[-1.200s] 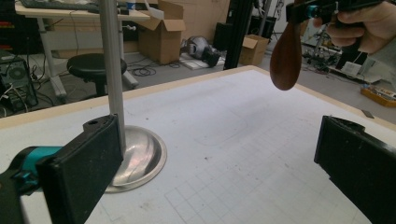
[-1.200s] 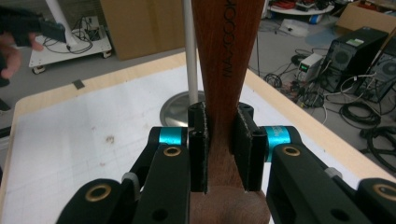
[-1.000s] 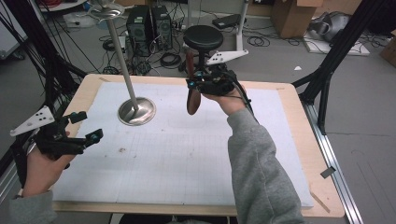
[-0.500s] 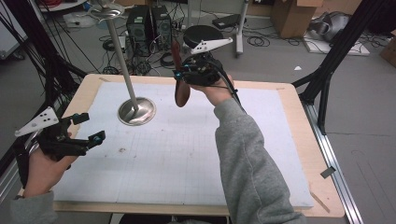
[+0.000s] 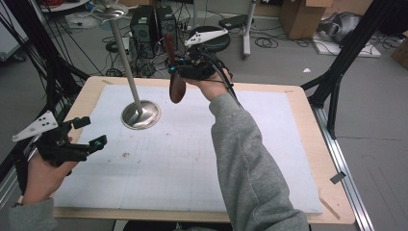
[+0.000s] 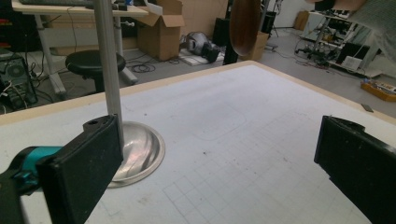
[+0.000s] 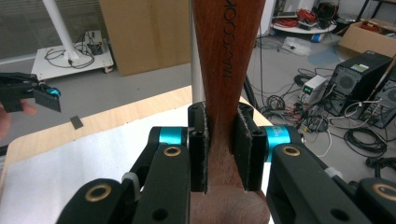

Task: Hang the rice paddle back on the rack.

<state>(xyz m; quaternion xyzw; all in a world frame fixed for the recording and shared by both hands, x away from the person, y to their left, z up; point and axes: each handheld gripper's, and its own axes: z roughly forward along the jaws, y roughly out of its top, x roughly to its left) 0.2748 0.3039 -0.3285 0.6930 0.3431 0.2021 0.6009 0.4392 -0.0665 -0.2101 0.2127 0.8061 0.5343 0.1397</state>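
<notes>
Since the earlier frames, the right gripper [image 5: 179, 67] has carried the wooden spatula [image 5: 175, 77] leftward toward the metal stand [image 5: 139, 114]. Clamped on the handle, it holds the spatula above the table [image 5: 288, 144], long axis near vertical, blade down. The left gripper [image 5: 86, 132] hovers, jaws apart.

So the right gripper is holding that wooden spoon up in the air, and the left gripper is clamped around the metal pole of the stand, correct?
Not quite. The left gripper is not clamped on the metal pole: its jaws stand wide open with nothing between them, as the left gripper view shows, and in the high view it sits apart from the stand's base. The rest is right: the right gripper holds the wooden spoon in the air.
</notes>
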